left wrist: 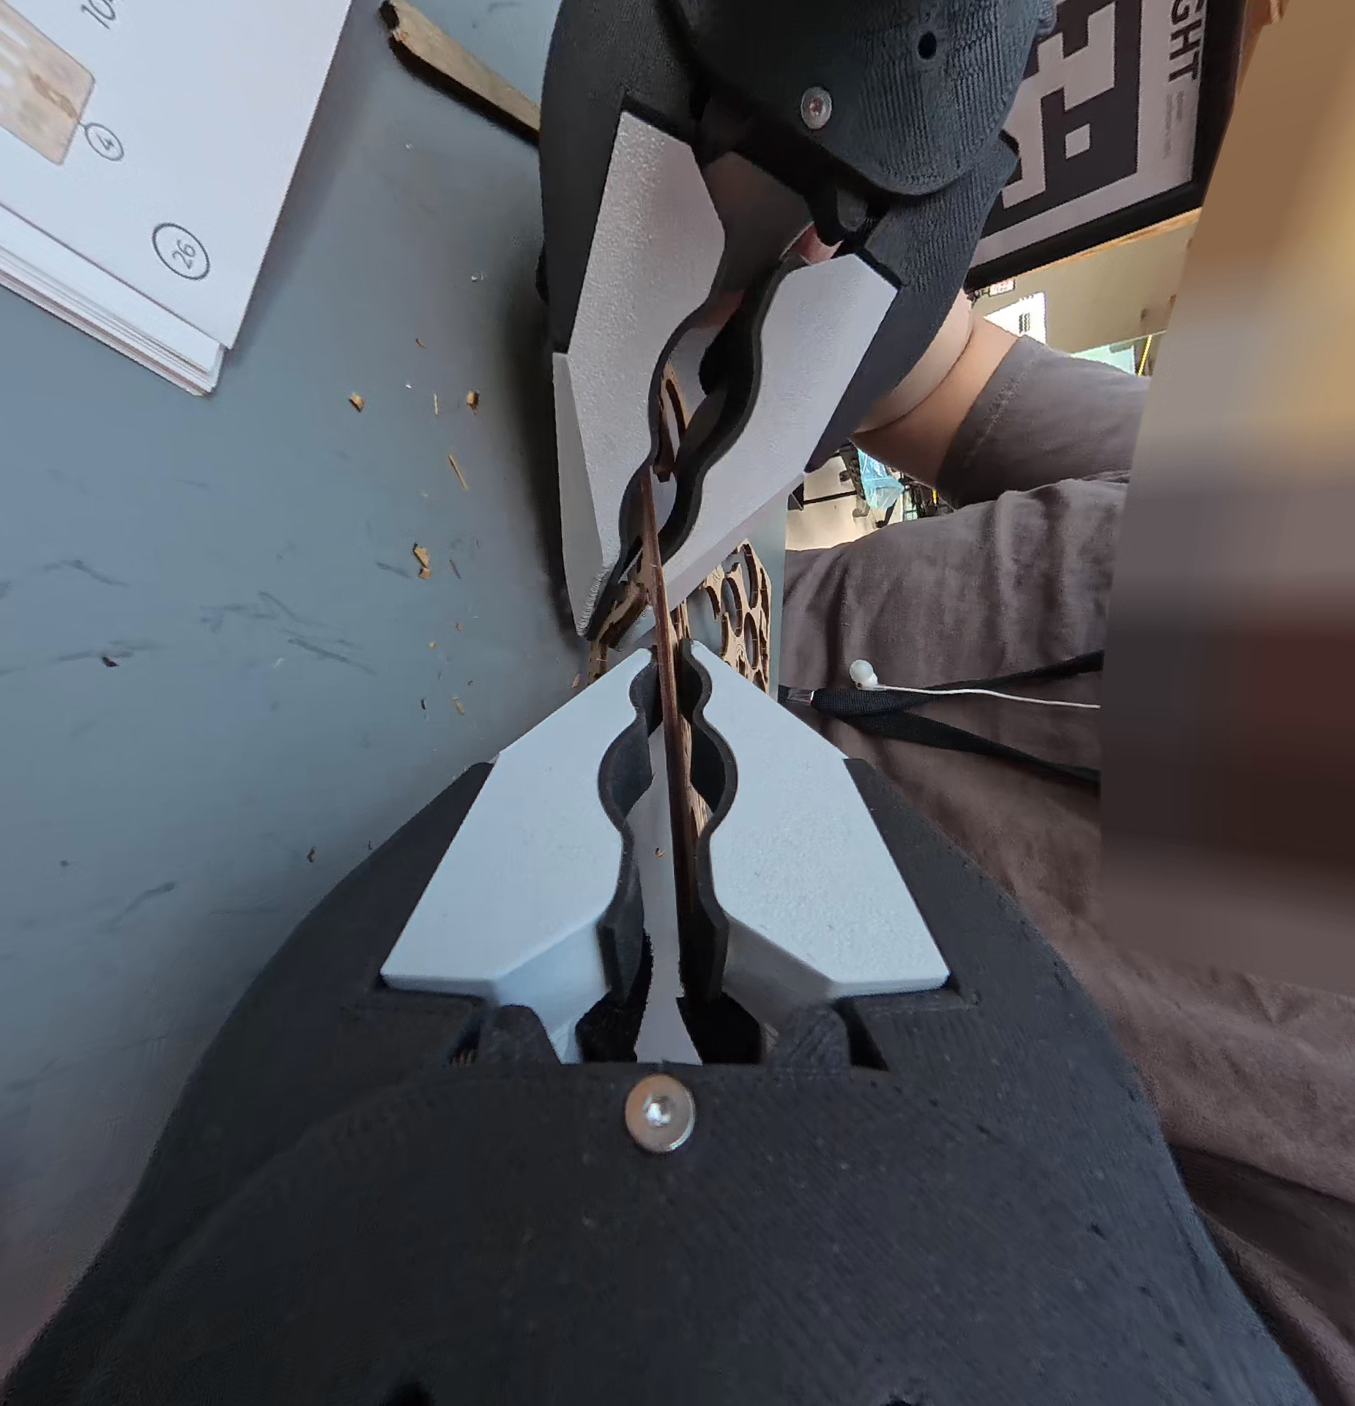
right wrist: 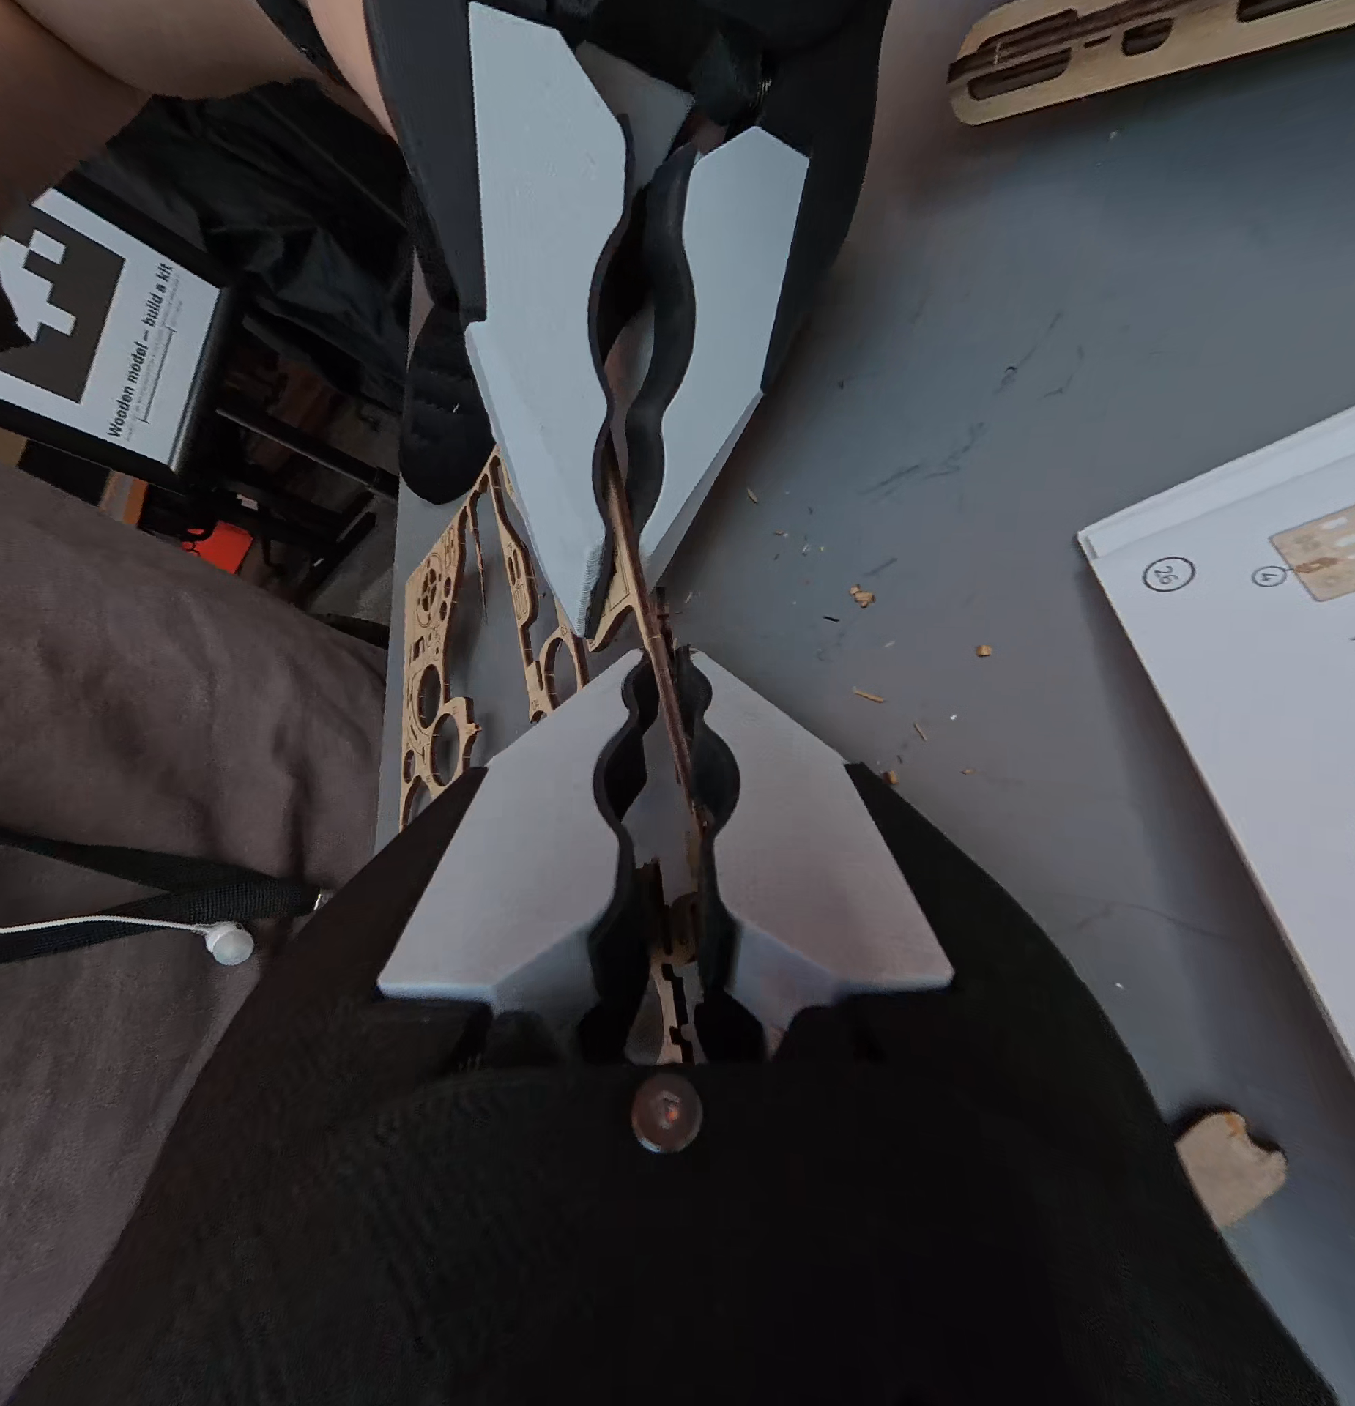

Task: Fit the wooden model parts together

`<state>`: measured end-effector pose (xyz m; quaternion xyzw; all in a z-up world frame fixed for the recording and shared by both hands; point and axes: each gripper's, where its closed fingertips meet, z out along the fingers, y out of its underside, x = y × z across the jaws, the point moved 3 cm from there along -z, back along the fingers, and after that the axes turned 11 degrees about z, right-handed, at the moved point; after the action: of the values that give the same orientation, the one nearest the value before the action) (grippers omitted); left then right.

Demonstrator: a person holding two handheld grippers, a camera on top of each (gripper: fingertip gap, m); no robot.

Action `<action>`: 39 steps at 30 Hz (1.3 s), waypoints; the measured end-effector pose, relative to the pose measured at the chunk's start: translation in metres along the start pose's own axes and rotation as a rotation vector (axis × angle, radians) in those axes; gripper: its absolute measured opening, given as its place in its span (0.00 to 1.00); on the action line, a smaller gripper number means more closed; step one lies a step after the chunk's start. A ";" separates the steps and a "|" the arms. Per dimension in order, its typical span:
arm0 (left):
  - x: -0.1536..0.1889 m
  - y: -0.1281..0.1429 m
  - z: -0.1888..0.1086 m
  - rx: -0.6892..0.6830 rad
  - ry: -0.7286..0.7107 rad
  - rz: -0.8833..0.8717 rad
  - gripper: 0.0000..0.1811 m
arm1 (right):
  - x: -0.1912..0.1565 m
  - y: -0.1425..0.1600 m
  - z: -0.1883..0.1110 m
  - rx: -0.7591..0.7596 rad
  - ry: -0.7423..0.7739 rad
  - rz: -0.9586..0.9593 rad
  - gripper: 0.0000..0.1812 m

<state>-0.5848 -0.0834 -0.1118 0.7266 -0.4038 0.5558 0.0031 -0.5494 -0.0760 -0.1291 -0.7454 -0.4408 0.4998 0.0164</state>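
— Grey table (left wrist: pixel 203 685), scuffed and chip-strewn. Where's the wooden part (left wrist: pixel 663 685)?

— Mid-frame, edge-on, clamped from both ends: left gripper (left wrist: pixel 668 669) below, right gripper (left wrist: pixel 629 601) above, tips nearly meeting.

— Anything printed?

— Instruction booklet (right wrist: pixel 1268 685) at right, lettered card (right wrist: pixel 88 342) at left.

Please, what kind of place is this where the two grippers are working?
Probably a hobby or workshop table for building a wooden model kit. The grey tabletop carries an open instruction booklet, a laser-cut wooden sheet with parts punched out, and scattered wood splinters.
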 end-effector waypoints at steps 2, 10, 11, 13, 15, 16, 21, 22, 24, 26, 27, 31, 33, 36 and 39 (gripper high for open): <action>-0.003 0.001 0.000 -0.015 -0.020 0.018 0.00 | -0.001 0.000 0.001 0.006 0.002 -0.020 0.02; -0.009 0.010 0.000 -0.012 -0.028 0.012 0.02 | -0.003 0.002 -0.005 0.020 -0.021 -0.029 0.11; -0.009 0.010 -0.001 -0.012 -0.033 0.018 0.02 | -0.001 0.002 -0.007 0.025 -0.011 -0.027 0.10; -0.008 0.010 -0.001 -0.009 -0.034 0.033 0.02 | 0.000 0.001 -0.009 0.021 -0.038 0.010 0.07; -0.007 0.011 0.000 -0.022 -0.038 0.048 0.04 | -0.003 0.002 -0.009 -0.002 -0.096 0.050 0.03; -0.006 0.012 0.001 -0.028 -0.038 0.055 0.04 | -0.003 0.003 -0.009 -0.017 -0.117 0.071 0.02; -0.002 0.009 0.001 -0.011 -0.019 0.068 0.04 | -0.007 0.003 -0.014 -0.015 -0.208 0.143 0.01; -0.001 0.008 0.000 -0.007 -0.017 0.074 0.04 | -0.007 0.003 -0.015 -0.011 -0.223 0.154 0.01; -0.003 0.007 -0.001 -0.002 -0.035 0.091 0.05 | -0.006 0.002 -0.015 -0.005 -0.228 0.175 0.00; -0.004 0.007 -0.002 -0.003 -0.042 0.097 0.05 | -0.005 0.001 -0.014 0.001 -0.220 0.181 0.01; -0.004 0.007 -0.002 -0.003 -0.042 0.092 0.04 | -0.005 0.001 -0.014 0.004 -0.219 0.180 0.01; -0.006 0.011 -0.001 -0.015 -0.053 0.083 0.03 | -0.003 -0.002 -0.010 0.010 -0.156 0.127 0.05; -0.006 0.011 0.000 -0.018 -0.055 0.083 0.03 | -0.003 -0.002 -0.008 -0.014 -0.143 0.115 0.05; -0.006 0.012 0.001 -0.025 -0.056 0.085 0.03 | -0.002 -0.005 -0.010 -0.030 -0.157 0.118 0.05; -0.006 0.013 0.002 -0.032 -0.057 0.085 0.04 | -0.001 -0.006 -0.012 -0.053 -0.184 0.104 0.04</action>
<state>-0.5918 -0.0897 -0.1234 0.7244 -0.4429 0.5279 -0.0205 -0.5437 -0.0683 -0.1194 -0.7185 -0.4141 0.5544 -0.0695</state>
